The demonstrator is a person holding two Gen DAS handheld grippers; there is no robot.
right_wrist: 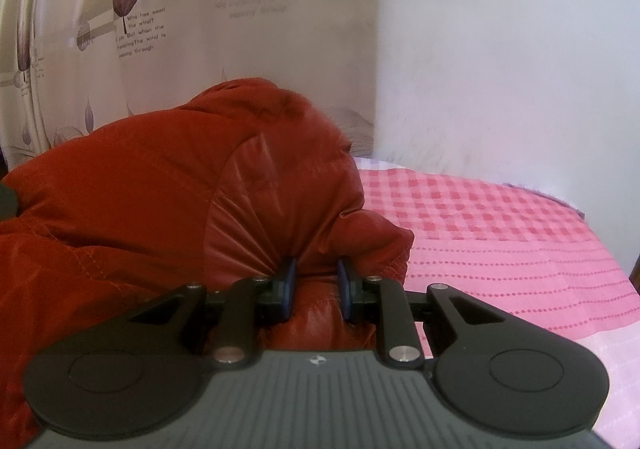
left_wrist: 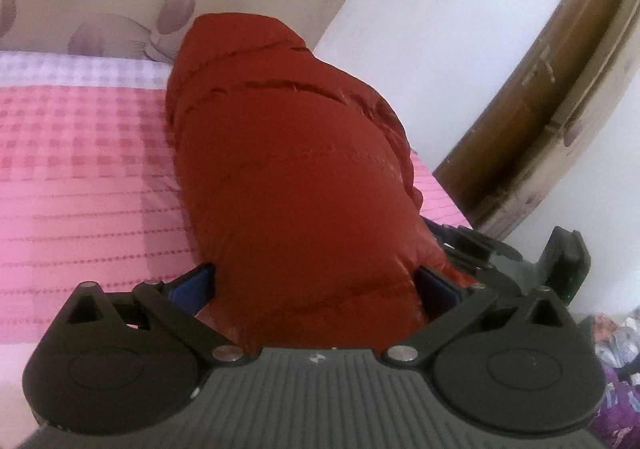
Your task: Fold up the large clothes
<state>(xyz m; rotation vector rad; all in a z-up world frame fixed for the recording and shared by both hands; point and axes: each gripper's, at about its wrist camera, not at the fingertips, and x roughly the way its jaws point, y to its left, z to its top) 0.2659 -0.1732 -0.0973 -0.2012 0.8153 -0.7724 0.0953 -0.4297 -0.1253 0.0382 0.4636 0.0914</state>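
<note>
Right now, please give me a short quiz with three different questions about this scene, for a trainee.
1. True or false: the left claw has the red padded jacket between its fingers.
2. What does the right claw pinch?
A. the pink checked bedcover
B. a fold of the jacket
C. nothing
3. Fill in: the wall hanging behind the bed shows printed ____ and text.

Key: 1 true; 2 B; 3 leaves.

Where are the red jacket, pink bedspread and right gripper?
red jacket (left_wrist: 296, 185): left wrist view, quilted middle panel.
pink bedspread (right_wrist: 500, 233): right wrist view, bare checked area.
right gripper (right_wrist: 316, 285): right wrist view, between pads pinching jacket.
</note>
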